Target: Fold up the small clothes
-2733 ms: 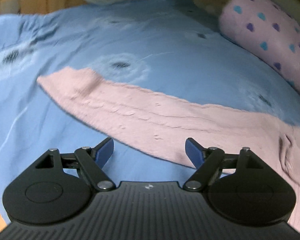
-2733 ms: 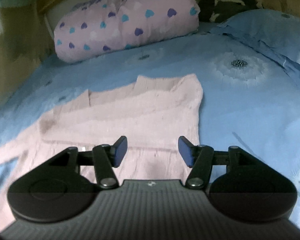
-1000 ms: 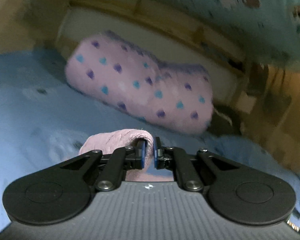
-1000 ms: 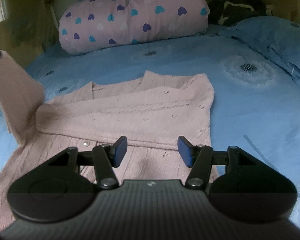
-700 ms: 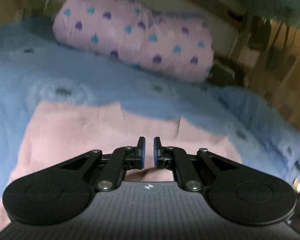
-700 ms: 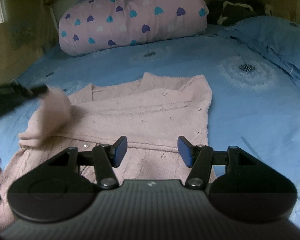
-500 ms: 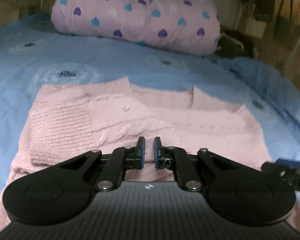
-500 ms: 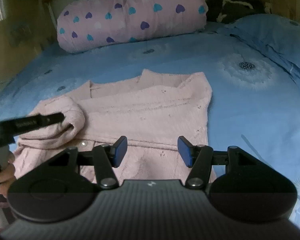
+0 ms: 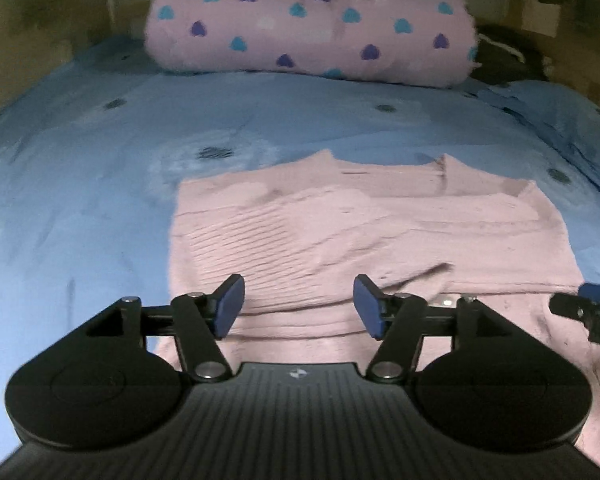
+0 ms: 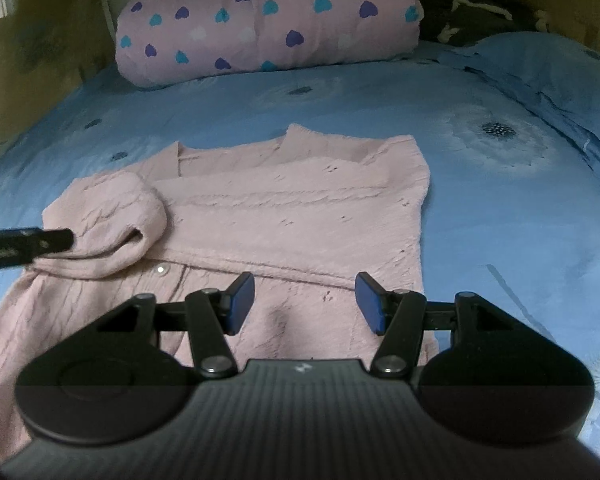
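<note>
Your left gripper [image 9: 296, 306]: wide, holding nothing | your right gripper [image 10: 305, 303]: wide, holding nothing | soft pink knitted cardigan [image 10: 300, 216]: flat mid blue flowered bedsheet [image 10: 500, 208], sleeves folded in, near edge cut off

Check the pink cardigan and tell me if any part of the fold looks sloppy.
On the pink cardigan, the left sleeve lies folded across the chest but bulges in a loose loop rather than flat; the right sleeve lies smooth. Both grippers, left and right, are open.

We see a pink knit cardigan [image 10: 284, 220] lying flat on the bed, both sleeves folded across its front
</note>
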A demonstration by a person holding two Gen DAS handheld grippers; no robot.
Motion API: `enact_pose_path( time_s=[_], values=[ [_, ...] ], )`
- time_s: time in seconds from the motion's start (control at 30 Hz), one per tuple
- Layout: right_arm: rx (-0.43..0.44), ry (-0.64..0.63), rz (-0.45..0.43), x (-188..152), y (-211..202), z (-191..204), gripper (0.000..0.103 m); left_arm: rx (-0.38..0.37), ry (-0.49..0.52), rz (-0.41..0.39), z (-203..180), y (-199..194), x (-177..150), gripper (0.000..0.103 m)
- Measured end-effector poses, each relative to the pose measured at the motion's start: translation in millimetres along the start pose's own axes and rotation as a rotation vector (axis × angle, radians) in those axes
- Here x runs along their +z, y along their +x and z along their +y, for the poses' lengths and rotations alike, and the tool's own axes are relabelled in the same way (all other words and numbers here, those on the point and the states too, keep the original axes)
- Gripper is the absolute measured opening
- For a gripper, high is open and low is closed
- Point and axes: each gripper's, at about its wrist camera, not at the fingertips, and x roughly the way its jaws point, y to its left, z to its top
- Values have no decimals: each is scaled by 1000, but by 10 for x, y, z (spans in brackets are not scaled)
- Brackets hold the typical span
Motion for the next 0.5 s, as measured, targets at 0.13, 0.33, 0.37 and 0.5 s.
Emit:
enact_pose_path(
  time_s=[0.13,0.33,0.37,0.5],
  values=[
    [9,-24,6,-30,12,59,58,20,-26,19,168,36,45,70],
    [30,-11,35,-122,14,34,58,36,-50,49,399,189,68,71],
    [37,-1,31,-123,11,21,58,30,-57,47,430,212,47,71],
    [41,4,-1,-130,19,48,58,33,-69,118,487,339,-9,71]
  ],
)
